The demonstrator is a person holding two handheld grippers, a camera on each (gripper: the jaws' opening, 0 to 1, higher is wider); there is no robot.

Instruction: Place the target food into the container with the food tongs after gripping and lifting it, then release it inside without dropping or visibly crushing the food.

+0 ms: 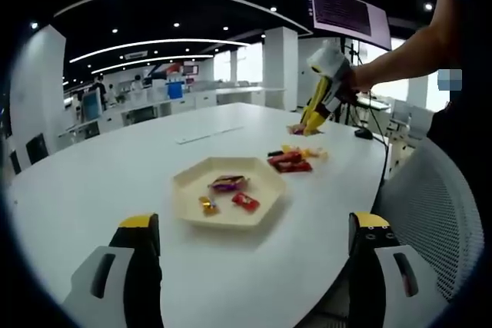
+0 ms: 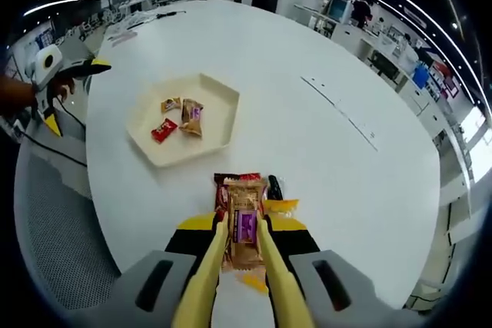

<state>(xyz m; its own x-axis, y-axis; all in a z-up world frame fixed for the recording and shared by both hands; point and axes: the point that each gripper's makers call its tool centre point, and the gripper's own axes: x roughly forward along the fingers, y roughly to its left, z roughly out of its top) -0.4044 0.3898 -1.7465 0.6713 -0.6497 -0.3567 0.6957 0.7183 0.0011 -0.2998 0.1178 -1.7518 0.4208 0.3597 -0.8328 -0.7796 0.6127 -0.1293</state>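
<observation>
My left gripper view faces across the white table (image 1: 92, 182) from its edge; my right gripper view looks down close. Both share the hexagonal tray (image 1: 192, 190) (image 2: 219, 109).

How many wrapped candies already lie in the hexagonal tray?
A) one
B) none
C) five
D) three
D: the tray holds three wrapped pieces, a gold one, a red one and a brown-and-purple one.

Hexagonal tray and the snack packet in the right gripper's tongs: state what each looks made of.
Hexagonal tray: looks like matte cream plastic or moulded fibre, with an even colour and no glare; hard to tell which.
Snack packet: thin glossy wrapper film, judging by its printed brown and purple panel and crimped end, held between the yellow tongs.
</observation>
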